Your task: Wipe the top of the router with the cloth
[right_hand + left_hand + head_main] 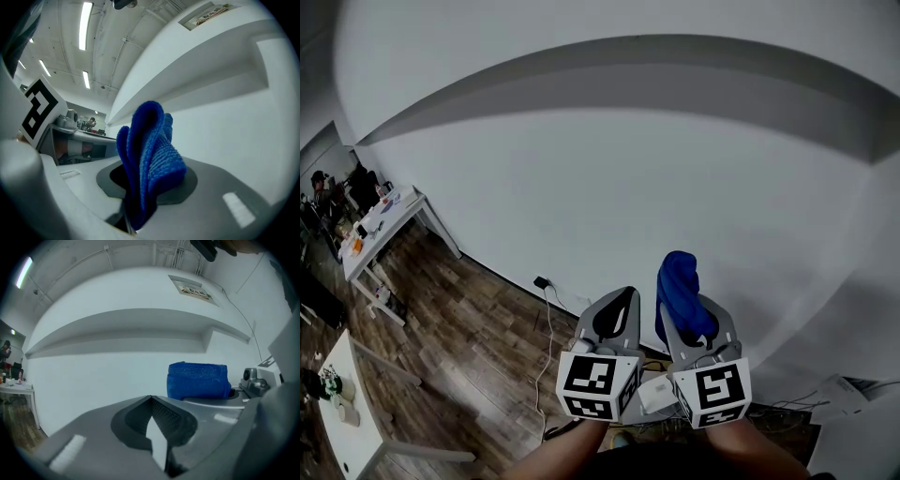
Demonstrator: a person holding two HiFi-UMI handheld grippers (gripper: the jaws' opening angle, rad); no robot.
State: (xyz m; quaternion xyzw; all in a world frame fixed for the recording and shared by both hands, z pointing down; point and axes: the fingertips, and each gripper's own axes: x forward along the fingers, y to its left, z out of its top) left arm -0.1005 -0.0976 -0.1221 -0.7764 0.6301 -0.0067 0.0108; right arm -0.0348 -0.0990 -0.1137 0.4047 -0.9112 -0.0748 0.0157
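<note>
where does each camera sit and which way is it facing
Head view: on the person's head, facing a white wall and wood floor; forearms, left gripper and right gripper show low down.
Left gripper view: on the left gripper, looking along its shut, empty jaws at the wall; the right gripper shows at right.
Right gripper view: on the right gripper, looking along jaws shut on the blue cloth toward wall and ceiling; the left gripper's marker cube shows at left.
Shared: all three show the cloth and the wall.

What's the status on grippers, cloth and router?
Left gripper shut, empty. Right gripper shut on blue cloth, both raised toward the white wall. Router not made out in any view; wiping not yet begun.
</note>
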